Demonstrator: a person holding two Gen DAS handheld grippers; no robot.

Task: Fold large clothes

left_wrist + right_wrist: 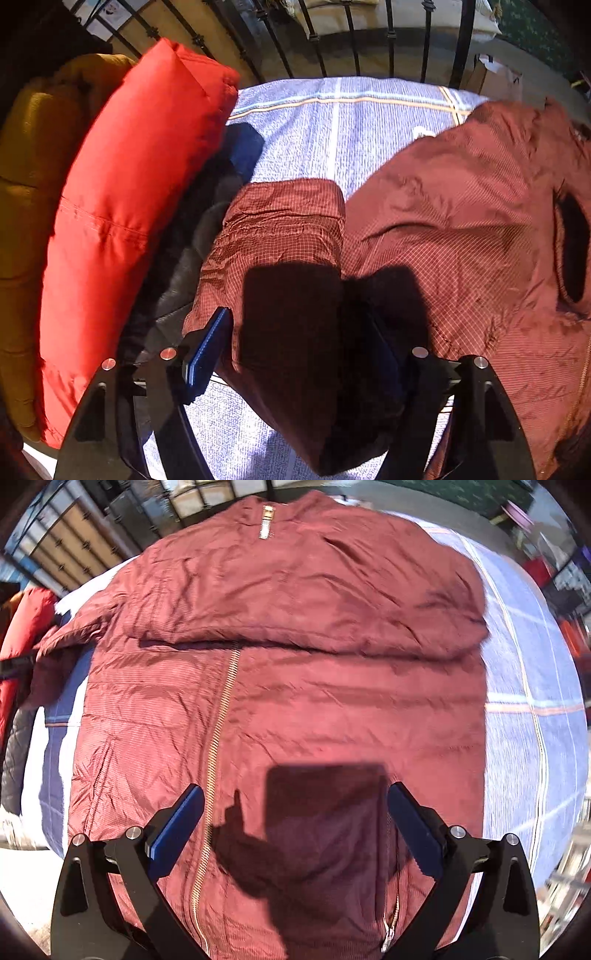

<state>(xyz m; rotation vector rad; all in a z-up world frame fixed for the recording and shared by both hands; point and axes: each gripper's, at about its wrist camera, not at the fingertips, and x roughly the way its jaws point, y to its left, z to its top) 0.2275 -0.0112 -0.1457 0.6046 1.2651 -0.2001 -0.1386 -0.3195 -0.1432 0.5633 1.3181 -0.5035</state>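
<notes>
Left gripper (301, 332): fingers spreading wide, straddling the sleeve (280, 236).
Right gripper (295, 812): hanging open above the maroon jacket (295, 664).
Jacket: lying flat on the blue bedsheet (524, 686), one sleeve apparently folded across.

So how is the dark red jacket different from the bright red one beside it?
The maroon jacket lies spread flat on the bedsheet, its gold zipper showing; the bright red jacket is bundled up at the side. The maroon fabric carries a fine grid, the bright red is plain. Both look puffy.
</notes>
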